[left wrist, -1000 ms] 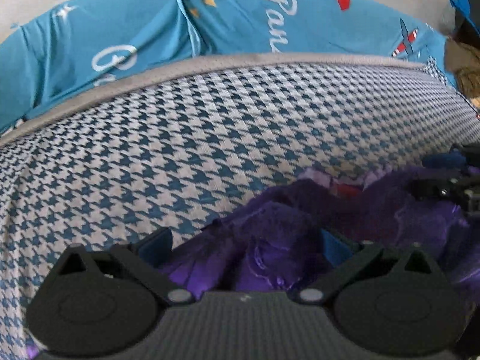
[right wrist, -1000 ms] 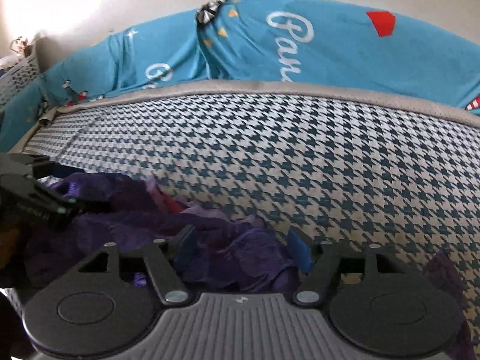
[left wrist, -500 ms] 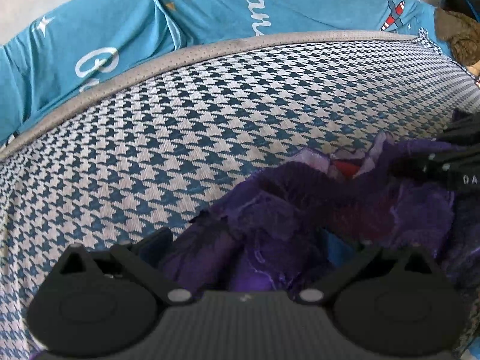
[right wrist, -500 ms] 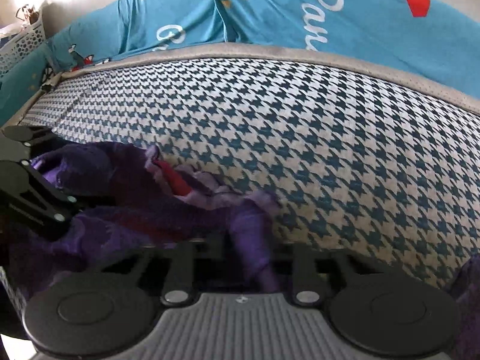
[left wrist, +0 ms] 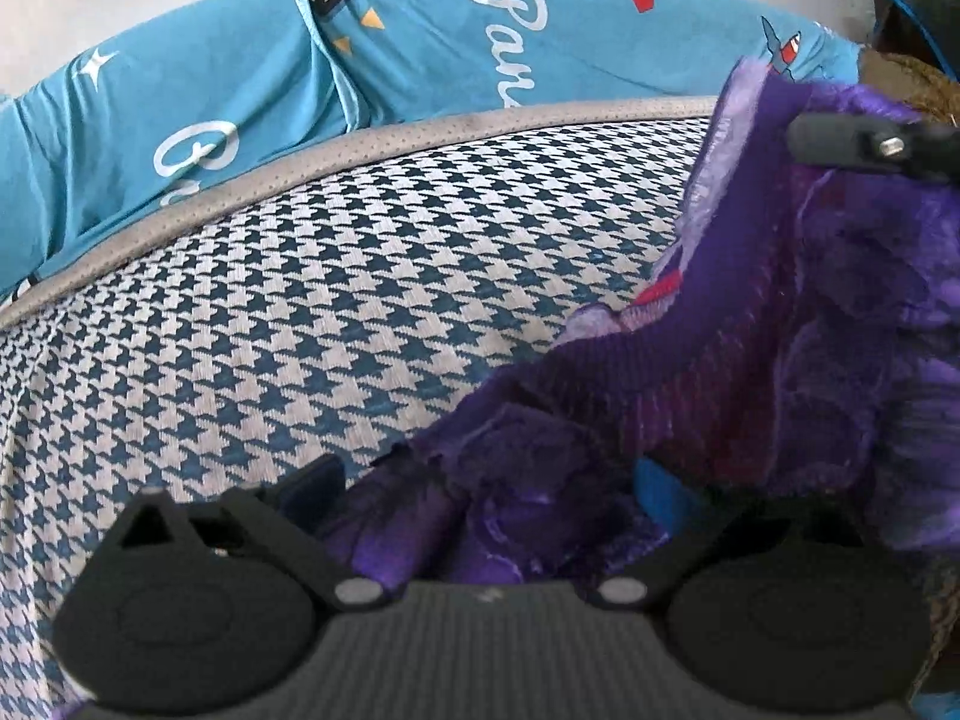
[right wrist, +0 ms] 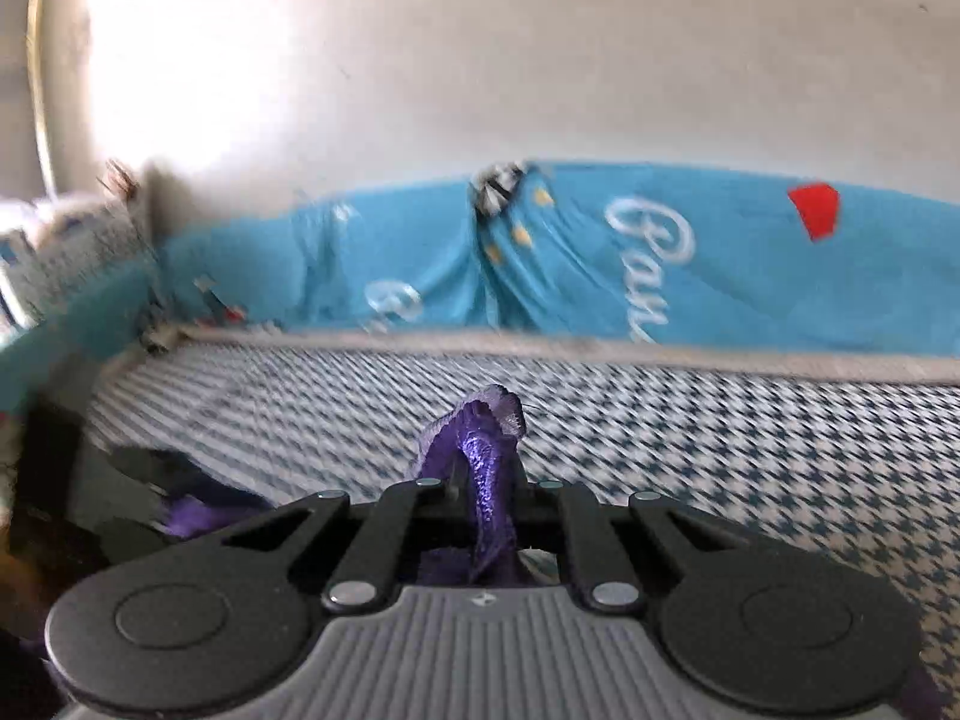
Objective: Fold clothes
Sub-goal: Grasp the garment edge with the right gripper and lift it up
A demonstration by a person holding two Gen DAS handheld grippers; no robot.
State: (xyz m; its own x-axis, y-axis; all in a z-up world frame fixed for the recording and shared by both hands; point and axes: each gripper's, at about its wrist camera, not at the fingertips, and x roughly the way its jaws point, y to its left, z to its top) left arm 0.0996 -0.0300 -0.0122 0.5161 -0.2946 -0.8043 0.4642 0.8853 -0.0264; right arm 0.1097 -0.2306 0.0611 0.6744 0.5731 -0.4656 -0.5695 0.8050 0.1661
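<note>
Purple cloth fills the lower right of the left wrist view: the garment (left wrist: 798,360) lies bunched on the houndstooth bed (left wrist: 336,300), with one edge lifted high at the right, where the right claw (left wrist: 864,144) holds it. The left claw (left wrist: 492,492) stands wide open with crumpled folds heaped between its fingers, gripping nothing. If it closes here it could pinch several layers at once, and the garment would not spread flat. A blue sheet (left wrist: 240,96) hangs behind the bed.

From the right wrist view, blurred by motion, the right claw is clamped tight on a thin twist of the garment, which pokes up between its fingers. That hold looks narrow, so a quick pull could slip the fabric free or drag the whole heap along the bed.
</note>
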